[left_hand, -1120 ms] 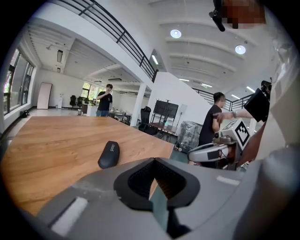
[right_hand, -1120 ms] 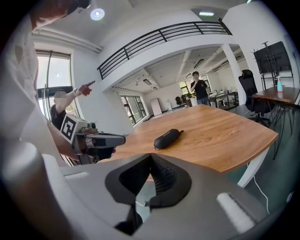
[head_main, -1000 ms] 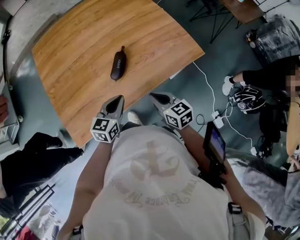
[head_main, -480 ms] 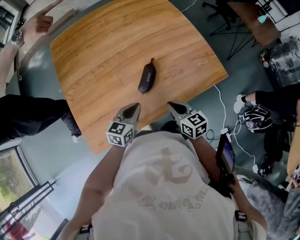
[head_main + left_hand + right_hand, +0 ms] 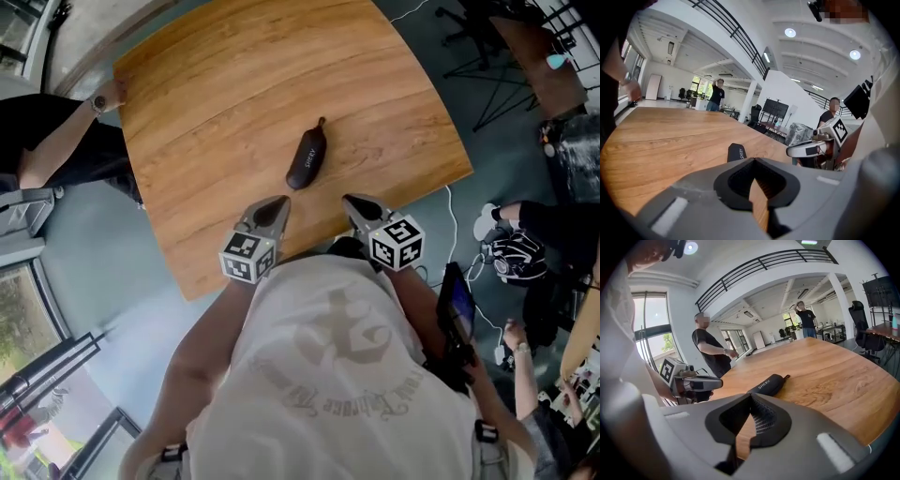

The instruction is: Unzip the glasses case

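A black zipped glasses case (image 5: 307,157) lies on the wooden table (image 5: 206,103), its pull tab at the far end. The same case (image 5: 737,152) shows just beyond my left jaws, and the case (image 5: 769,383) lies ahead of my right jaws with white lettering on its side. My left gripper (image 5: 276,204) is shut and empty, over the table's near edge, left of the case's near end. My right gripper (image 5: 354,202) is shut and empty too, near the same edge to the case's right. Neither touches the case.
A person in black leans a hand on the table's far left corner (image 5: 117,89). Another person (image 5: 708,351) stands by the table. Chairs, a second desk (image 5: 530,56) and cables on the floor (image 5: 459,202) lie to the right.
Both grippers have moved forward toward the table edge and the case, still shut. The person at the left has come to rest a hand on the table corner.
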Action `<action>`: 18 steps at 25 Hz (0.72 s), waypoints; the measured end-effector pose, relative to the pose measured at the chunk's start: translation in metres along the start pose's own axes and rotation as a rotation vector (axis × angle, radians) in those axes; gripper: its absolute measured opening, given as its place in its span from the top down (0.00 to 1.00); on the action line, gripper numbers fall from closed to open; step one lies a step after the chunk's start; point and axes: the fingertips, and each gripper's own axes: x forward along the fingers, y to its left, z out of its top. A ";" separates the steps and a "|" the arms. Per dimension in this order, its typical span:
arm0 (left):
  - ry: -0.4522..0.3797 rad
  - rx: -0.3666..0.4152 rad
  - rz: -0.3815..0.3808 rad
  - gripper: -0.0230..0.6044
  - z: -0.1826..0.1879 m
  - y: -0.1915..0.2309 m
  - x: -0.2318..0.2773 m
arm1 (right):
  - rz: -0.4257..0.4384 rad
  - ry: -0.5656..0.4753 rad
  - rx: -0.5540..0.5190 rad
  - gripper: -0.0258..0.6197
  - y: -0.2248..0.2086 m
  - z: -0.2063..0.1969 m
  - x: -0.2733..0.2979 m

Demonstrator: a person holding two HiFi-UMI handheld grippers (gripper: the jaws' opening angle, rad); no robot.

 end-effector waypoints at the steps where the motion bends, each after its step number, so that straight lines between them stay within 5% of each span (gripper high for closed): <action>1: 0.006 -0.002 0.005 0.96 0.002 -0.001 0.003 | 0.011 0.005 -0.001 0.95 -0.003 0.002 0.002; 9: 0.097 0.001 0.037 0.96 0.012 -0.005 0.076 | 0.068 0.030 0.030 0.95 -0.073 0.007 0.015; 18: 0.308 0.082 0.113 0.95 0.017 0.013 0.084 | 0.102 -0.002 0.050 0.95 -0.068 0.025 0.020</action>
